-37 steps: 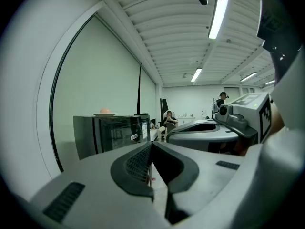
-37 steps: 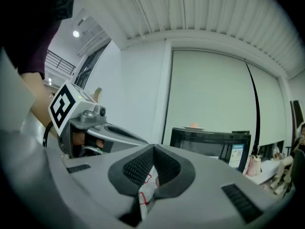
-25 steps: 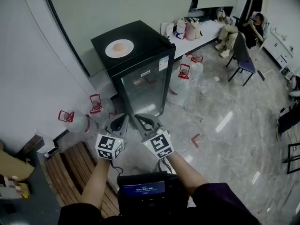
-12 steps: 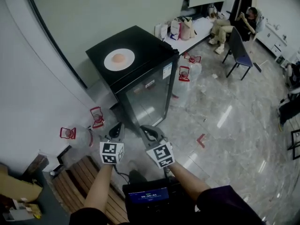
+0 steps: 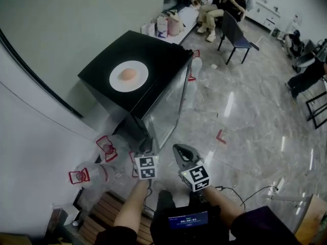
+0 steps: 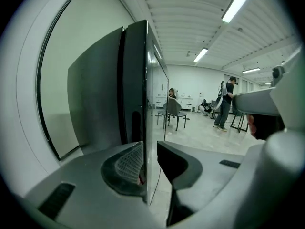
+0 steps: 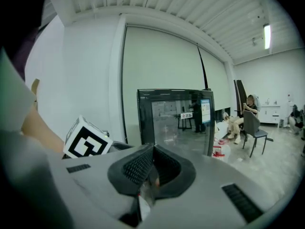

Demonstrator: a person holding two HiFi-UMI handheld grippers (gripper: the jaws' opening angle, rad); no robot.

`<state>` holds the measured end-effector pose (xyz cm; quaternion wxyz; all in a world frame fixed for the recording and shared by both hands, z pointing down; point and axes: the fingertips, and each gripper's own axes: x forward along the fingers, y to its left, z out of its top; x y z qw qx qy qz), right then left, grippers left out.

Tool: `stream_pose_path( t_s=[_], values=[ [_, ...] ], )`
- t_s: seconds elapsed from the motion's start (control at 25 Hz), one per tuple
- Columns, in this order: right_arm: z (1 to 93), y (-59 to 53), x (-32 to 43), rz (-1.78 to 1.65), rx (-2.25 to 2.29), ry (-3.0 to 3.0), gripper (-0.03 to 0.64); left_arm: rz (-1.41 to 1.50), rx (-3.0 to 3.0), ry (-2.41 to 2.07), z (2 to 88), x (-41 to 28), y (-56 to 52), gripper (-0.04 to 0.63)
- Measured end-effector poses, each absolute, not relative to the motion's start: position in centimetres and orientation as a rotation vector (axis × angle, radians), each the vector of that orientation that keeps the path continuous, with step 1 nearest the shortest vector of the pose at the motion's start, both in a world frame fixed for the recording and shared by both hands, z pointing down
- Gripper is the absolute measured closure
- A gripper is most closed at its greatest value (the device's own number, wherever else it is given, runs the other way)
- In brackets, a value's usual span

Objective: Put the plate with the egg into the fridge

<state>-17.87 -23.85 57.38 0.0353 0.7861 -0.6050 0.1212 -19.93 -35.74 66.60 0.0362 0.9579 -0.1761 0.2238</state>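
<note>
Right hand-held gripper: jaws together, nothing between the pads. Beyond them stands a black fridge with a glass door, closed. Near left, a black-and-white marker cube. Far right, a person sits on a dark chair.

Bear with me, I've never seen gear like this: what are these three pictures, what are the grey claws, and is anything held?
A person holds a two-jaw gripper in each hand. The head view looks down from a camera on their head; the other two look along each gripper's jaws. A white plate with an egg sits on top of a black glass-door fridge. The left gripper has its jaws apart astride the edge of the fridge door. The right gripper is shut, empty.
</note>
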Motion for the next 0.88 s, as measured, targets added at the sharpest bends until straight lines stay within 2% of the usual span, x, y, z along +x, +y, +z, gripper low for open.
stream_pose_path(
  t_s=[0.08, 0.88],
  values=[
    [57.9, -22.9, -17.7, 0.405, 2.447, -1.801, 0.607, 0.697, 2.914, -0.559, 67.1, -19.3, -36.4, 0.539],
    [60.5, -15.0, -15.0, 0.544, 2.624, -1.622, 0.607, 0.628, 2.810, -0.819, 66.7, -18.2, -36.9, 0.541]
  ],
)
